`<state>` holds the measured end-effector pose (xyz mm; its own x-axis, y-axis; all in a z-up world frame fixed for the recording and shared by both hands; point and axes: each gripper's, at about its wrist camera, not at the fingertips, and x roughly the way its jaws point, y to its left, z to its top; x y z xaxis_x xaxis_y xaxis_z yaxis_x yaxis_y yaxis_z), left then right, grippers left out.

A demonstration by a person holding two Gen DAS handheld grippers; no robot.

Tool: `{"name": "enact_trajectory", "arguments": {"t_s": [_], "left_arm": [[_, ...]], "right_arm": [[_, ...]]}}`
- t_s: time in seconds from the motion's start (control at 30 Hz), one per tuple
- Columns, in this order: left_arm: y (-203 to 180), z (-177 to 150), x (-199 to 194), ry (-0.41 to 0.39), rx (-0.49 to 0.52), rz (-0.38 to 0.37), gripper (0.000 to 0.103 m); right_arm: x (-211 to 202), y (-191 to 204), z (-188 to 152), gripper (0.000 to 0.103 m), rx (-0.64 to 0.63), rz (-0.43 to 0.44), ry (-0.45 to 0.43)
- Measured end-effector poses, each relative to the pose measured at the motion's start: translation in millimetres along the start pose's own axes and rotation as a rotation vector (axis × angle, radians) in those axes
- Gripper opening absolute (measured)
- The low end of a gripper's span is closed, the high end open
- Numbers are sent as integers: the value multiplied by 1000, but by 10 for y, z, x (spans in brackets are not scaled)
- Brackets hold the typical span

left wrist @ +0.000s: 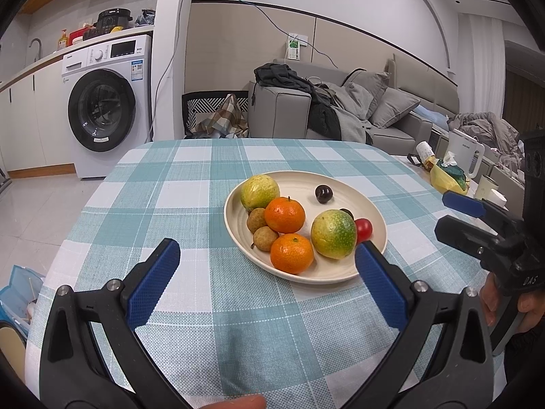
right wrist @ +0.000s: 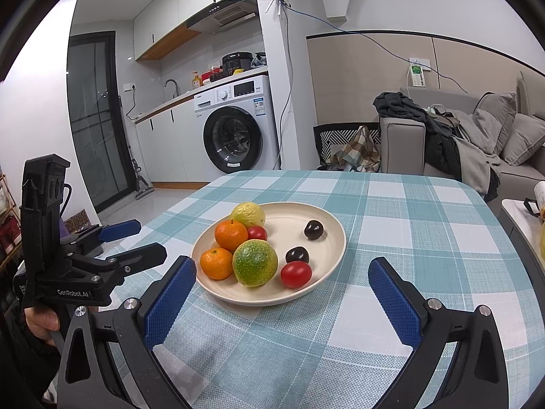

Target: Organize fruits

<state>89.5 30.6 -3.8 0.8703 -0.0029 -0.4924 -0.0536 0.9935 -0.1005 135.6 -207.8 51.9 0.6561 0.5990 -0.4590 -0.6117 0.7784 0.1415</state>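
Observation:
A cream plate [left wrist: 340,184] [right wrist: 327,248] sits on the checked tablecloth and holds the fruit: two oranges [left wrist: 284,214] [right wrist: 231,235], two green-yellow round fruits [left wrist: 333,234] [right wrist: 254,263], two brown longans [left wrist: 265,237], dark cherries [left wrist: 323,193] [right wrist: 313,229] and cherry tomatoes [left wrist: 363,228] [right wrist: 295,274]. My left gripper [left wrist: 267,255] is open and empty, just short of the plate's near rim. My right gripper [right wrist: 282,274] is open and empty, its jaws on either side of the plate's near edge. Each gripper shows in the other's view, the right [left wrist: 456,214] and the left [right wrist: 136,242].
The table [left wrist: 170,187] [right wrist: 425,225] has a rounded edge. A side table at the right holds a white kettle [left wrist: 465,153], cups and a yellow bag [left wrist: 446,173]. A washing machine [left wrist: 105,102] [right wrist: 238,126] and a grey sofa [left wrist: 357,109] [right wrist: 477,136] stand behind.

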Motion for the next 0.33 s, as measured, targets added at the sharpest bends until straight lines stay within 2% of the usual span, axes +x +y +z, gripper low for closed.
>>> {"name": "enact_trajectory", "arguments": {"t_s": [0.33], "left_arm": [[-18, 5, -16, -11, 7, 0, 103]], "right_arm": [[-2, 4, -2, 103, -2, 0, -1]]}}
